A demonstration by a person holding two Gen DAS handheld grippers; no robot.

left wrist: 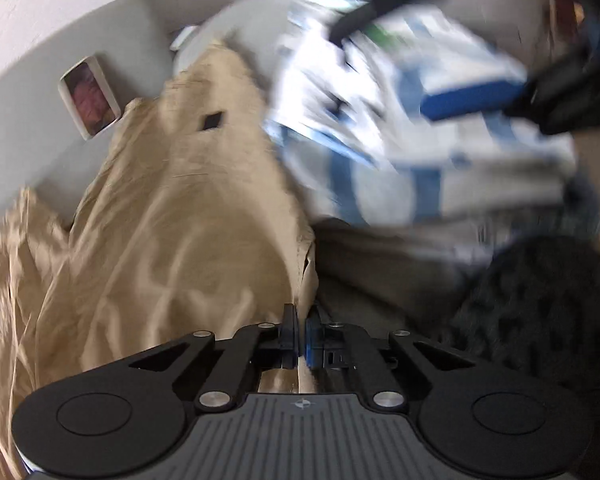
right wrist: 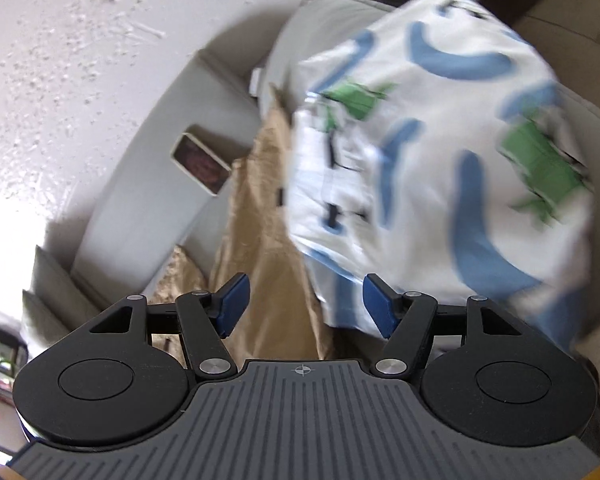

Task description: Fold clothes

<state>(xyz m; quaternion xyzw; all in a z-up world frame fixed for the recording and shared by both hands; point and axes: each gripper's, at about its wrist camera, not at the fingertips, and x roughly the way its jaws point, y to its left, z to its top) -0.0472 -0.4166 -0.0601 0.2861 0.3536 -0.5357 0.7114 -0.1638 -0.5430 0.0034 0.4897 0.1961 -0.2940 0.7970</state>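
Garment in hand: tan garment (left wrist: pixel 172 216) is lying crumpled across the grey sofa (left wrist: pixel 28 92), with one edge rising into the left hand-held gripper (left wrist: pixel 301 332).
Left hand-held gripper: its jaws are sitting clenched on that tan edge, and a strip of the cloth is showing between the closed fingers.
Right hand-held gripper: right hand-held gripper (right wrist: pixel 306 308) is standing released, its blue pads (right wrist: pixel 233 304) apart with nothing pressed between them; the tan cloth and the lower edge of the patterned cloth are lying beyond the gap.
Second cloth: white cloth with blue and green print (right wrist: pixel 440 152) is lying just beside the tan garment, overlapping its right side in the right wrist view; it is blurred in both views.
Right gripper from the left camera: a blue pad and black fingers are showing at the upper right, over the patterned cloth; whether they are touching it cannot be told through the blur.
Sofa: a small white-framed box (left wrist: pixel 90 98) with a dark reddish inside is resting on the grey cushion, near the tan garment's upper left edge but apart from it.
Lower right, left wrist view: a dark mottled fabric (left wrist: pixel 540 312) is lying near the hand-held gripper, too blurred to identify.
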